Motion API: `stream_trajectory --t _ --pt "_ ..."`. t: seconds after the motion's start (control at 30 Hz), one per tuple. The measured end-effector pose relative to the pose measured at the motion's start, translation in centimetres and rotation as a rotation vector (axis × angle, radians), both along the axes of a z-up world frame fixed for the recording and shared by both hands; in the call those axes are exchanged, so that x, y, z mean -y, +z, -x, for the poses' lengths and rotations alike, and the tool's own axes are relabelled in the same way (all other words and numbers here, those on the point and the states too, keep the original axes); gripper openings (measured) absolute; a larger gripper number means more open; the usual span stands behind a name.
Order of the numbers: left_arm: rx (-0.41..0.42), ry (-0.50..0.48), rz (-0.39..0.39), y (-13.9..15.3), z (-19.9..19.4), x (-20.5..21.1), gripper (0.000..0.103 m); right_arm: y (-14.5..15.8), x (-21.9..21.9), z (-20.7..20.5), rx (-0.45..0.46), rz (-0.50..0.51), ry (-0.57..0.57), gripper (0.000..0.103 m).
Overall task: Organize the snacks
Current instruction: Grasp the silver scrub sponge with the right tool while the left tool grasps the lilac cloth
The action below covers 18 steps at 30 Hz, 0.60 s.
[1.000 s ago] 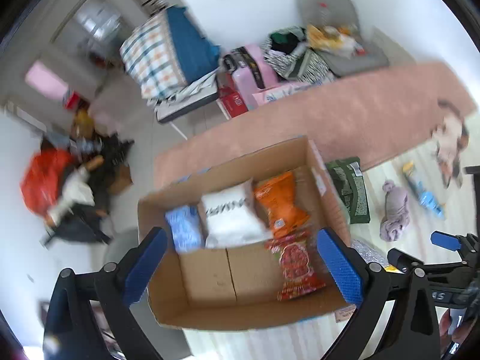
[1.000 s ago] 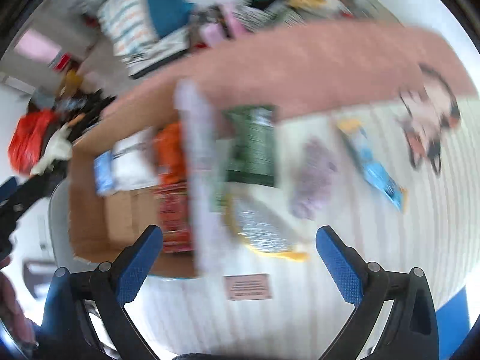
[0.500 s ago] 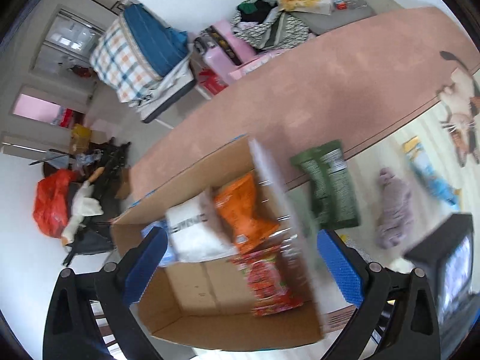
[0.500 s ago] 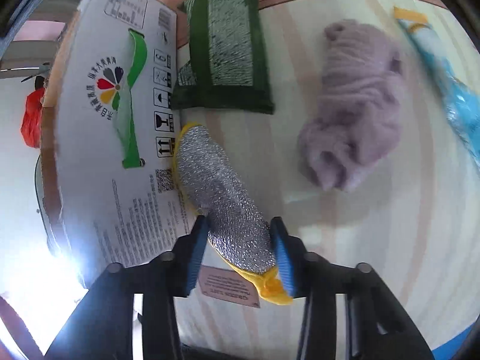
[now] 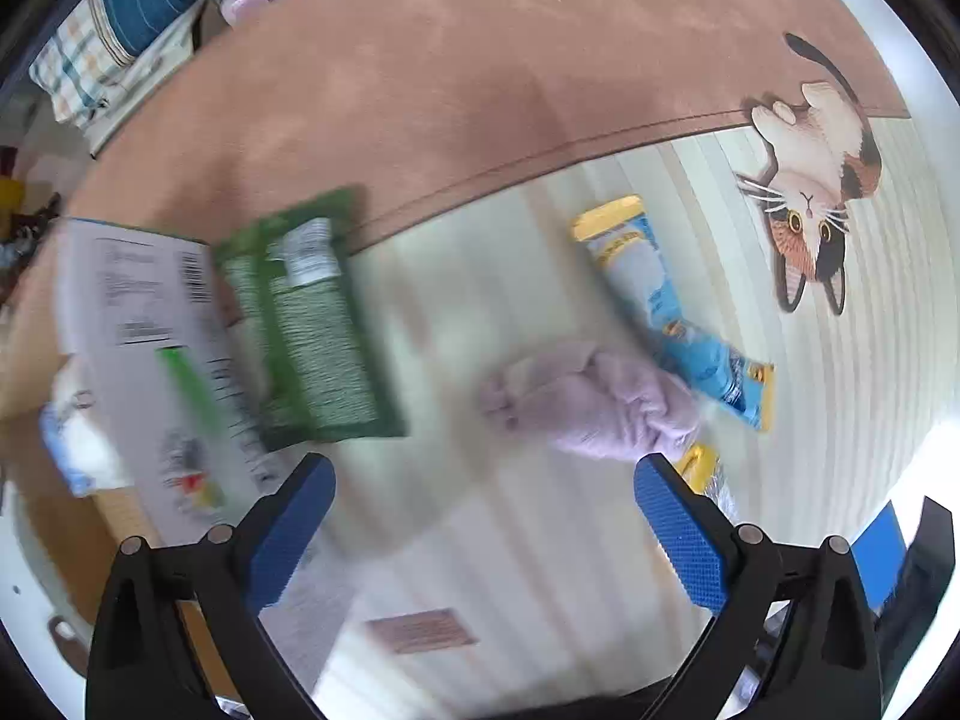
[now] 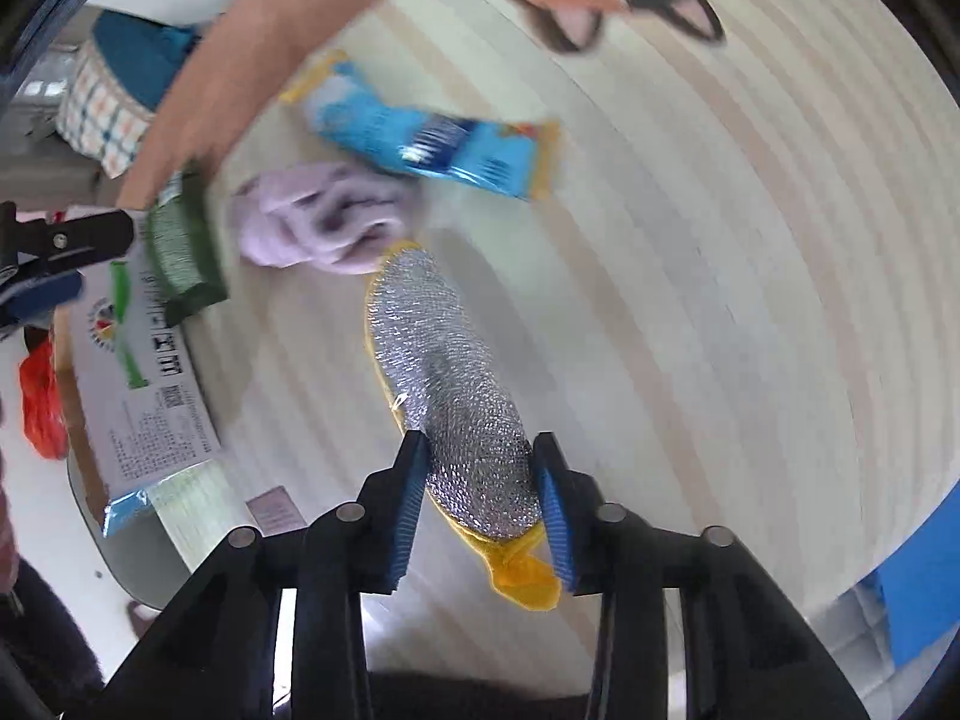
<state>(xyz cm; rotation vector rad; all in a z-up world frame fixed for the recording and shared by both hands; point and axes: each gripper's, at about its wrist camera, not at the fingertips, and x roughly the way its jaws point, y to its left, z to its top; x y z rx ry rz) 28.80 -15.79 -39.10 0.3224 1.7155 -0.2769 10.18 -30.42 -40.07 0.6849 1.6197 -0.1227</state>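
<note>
The silver-and-yellow snack packet (image 6: 462,414), long and rounded with a glittery dimpled foil face and a crimped yellow end, lies on the pale striped mat (image 6: 690,252), pinched near its yellow tail between the blue ribbed pads of the right gripper (image 6: 483,468), whose jaws have just been closing and then easing slightly. Just beyond its far end sits a soft, crumpled lilac bundle (image 6: 318,219), and past that a glossy blue-and-yellow packet (image 6: 432,144); its print is blurred. A flat green packet (image 5: 312,324) with a white label rests against the cardboard box (image 5: 150,354), whose white printed flap shows a barcode and a green stripe. The left gripper (image 5: 486,516) hangs over the mat with jaws spread wide and empty. A cartoon cat (image 5: 810,180) decorates the mat beside a pink rug (image 5: 480,48).
</note>
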Motion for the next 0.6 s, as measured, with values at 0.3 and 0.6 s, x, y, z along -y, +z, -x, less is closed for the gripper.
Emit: stream_trajectory --t 0.3,0.6 --pt "0.037 -0.280 -0.058 -3.1 2.1 5.1 0.102 2.7 0.7 -2.3 0.082 0.068 0.129 0.068" --pt "0.013 -0.520 -0.063 -5.9 5.7 9.4 0.070 -1.2 0.5 -4.2 -0.001 0.019 0.169 0.068"
